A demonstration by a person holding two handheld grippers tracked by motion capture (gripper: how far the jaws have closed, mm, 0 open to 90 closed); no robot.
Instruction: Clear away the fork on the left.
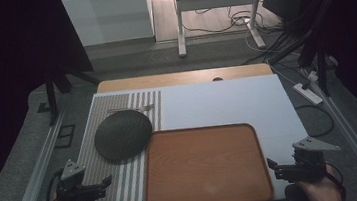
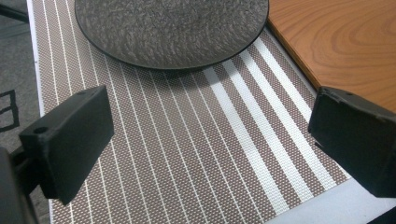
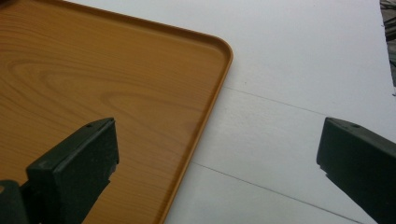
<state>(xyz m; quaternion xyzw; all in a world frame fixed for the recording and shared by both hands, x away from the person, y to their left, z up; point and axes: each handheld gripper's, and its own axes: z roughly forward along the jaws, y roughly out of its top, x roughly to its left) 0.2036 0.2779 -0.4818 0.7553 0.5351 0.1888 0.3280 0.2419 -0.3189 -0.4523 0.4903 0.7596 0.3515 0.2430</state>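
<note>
Two grippers sit at the near edge of the white surface (image 1: 227,100), one at each corner, both with jaws spread wide and nothing between them. The left gripper (image 1: 105,181) hovers over the near end of a brown striped placemat (image 1: 124,179), and in the left gripper view (image 2: 210,140) you can see the mat's weave between the two black jaws. A dark round plate (image 1: 123,134) rests on that placemat further back, its right edge just beside the wooden tray (image 1: 206,165), maybe slightly over the rim, hard to say. Some cutlery, looks like a fork (image 1: 132,108), lies on the mat beyond the plate, too small to be sure. The tray takes up the middle near part of the surface and has nothing on it. The right gripper (image 1: 272,163) is just off the tray's right side; in the right gripper view (image 3: 217,154) the tray's rounded corner (image 3: 224,46) sits between the jaws, left jaw over the wood, right jaw over the white surface.
</note>
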